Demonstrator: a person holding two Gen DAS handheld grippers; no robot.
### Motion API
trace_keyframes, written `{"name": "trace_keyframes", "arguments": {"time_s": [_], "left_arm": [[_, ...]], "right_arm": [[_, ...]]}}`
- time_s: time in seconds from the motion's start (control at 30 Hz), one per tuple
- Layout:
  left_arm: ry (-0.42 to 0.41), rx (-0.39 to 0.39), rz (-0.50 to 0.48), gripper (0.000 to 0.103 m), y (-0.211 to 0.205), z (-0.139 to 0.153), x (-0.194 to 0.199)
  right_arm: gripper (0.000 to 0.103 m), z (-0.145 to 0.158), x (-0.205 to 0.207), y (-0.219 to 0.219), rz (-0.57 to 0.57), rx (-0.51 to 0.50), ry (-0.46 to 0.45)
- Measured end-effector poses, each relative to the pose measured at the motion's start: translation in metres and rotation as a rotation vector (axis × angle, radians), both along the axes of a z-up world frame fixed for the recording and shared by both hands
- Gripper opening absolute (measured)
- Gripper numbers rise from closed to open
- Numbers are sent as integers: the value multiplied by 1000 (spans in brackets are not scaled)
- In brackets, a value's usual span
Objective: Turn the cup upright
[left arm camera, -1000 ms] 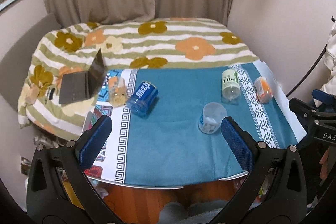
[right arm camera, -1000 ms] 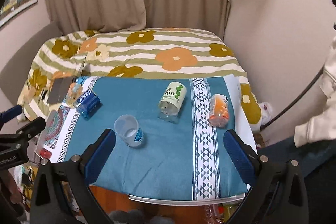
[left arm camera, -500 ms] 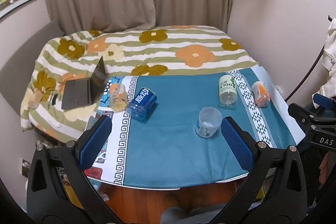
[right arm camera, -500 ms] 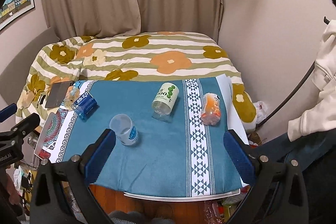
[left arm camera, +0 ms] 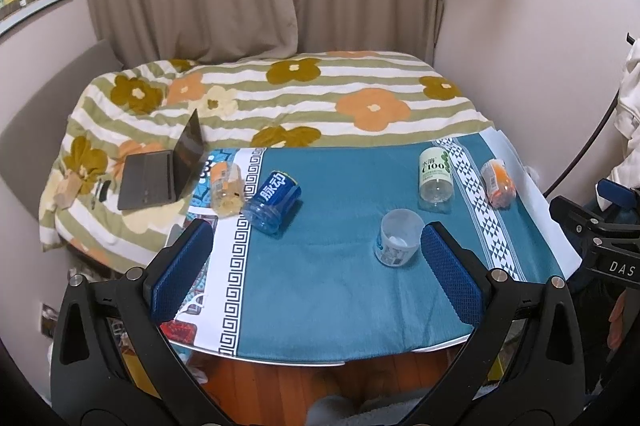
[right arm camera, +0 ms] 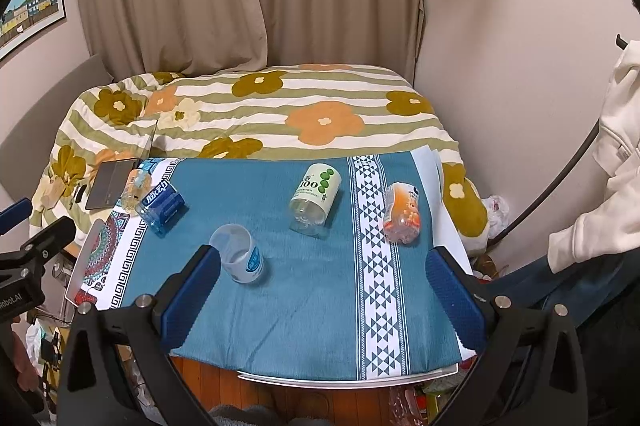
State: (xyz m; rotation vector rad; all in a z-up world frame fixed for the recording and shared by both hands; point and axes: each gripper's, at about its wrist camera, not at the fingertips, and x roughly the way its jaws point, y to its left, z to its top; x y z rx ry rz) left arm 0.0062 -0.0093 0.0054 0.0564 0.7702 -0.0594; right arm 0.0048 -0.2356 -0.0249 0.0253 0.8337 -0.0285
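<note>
A clear plastic cup with a blue and white label [left arm camera: 396, 241] [right arm camera: 239, 252] stands on the teal cloth with its open mouth up, leaning slightly. My left gripper [left arm camera: 316, 274] is open and empty, held back above the table's near edge; its right finger [left arm camera: 450, 274] shows just right of the cup. My right gripper [right arm camera: 322, 302] is open and empty, also held back; its left finger [right arm camera: 192, 298] shows just below and left of the cup. Neither touches the cup.
On the cloth lie a blue cut bottle [left arm camera: 272, 204] [right arm camera: 162, 204], a clear yellowish bottle [left arm camera: 226, 188], a green-labelled "100" bottle [left arm camera: 434, 176] [right arm camera: 316, 196] and an orange bottle [left arm camera: 498, 182] [right arm camera: 402, 212]. A laptop [left arm camera: 164, 170] sits on the flowered blanket behind.
Both grippers have drawn back and risen from the table, so the objects look smaller and farther. The cup has stayed in place.
</note>
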Motion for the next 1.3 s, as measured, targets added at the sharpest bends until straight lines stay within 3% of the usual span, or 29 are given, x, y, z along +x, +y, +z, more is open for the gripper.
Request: {"name": "trace_keyframes", "arguments": {"time_s": [1.3], "left_arm": [[2,-2,-1,103,-2,-1,5]], "right_arm": [[102,2,9,-3,0,2,-5]]}}
